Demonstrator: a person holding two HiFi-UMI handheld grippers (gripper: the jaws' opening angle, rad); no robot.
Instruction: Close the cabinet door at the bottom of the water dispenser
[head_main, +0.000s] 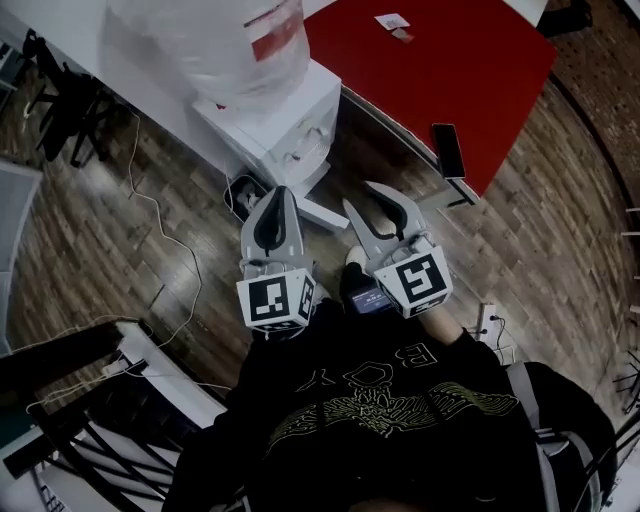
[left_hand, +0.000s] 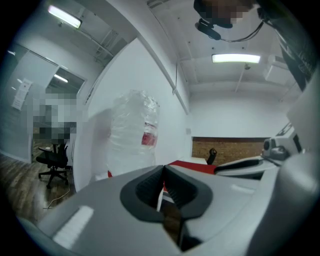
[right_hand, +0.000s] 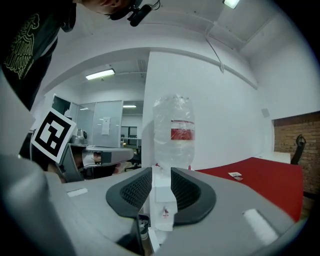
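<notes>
The white water dispenser (head_main: 285, 125) stands on the wood floor ahead of me, a clear bottle (head_main: 215, 40) on top. At its base a white panel (head_main: 322, 212), seemingly the cabinet door, sticks out toward me. My left gripper (head_main: 283, 192) is held level just short of the base with its jaws together and nothing in them. My right gripper (head_main: 360, 197) sits beside it, open and empty, tips near the panel's end. The right gripper view looks past its jaws (right_hand: 161, 172) at the dispenser (right_hand: 162, 195) and bottle (right_hand: 173, 130). In the left gripper view the bottle (left_hand: 134, 135) rises above the jaws (left_hand: 163, 167).
A red table (head_main: 430, 70) stands right of the dispenser, with a dark phone (head_main: 449, 150) at its edge. Cables (head_main: 160, 230) trail over the floor at left, near an office chair (head_main: 60, 100). A power strip (head_main: 488, 320) lies at right and a black frame (head_main: 80, 420) at lower left.
</notes>
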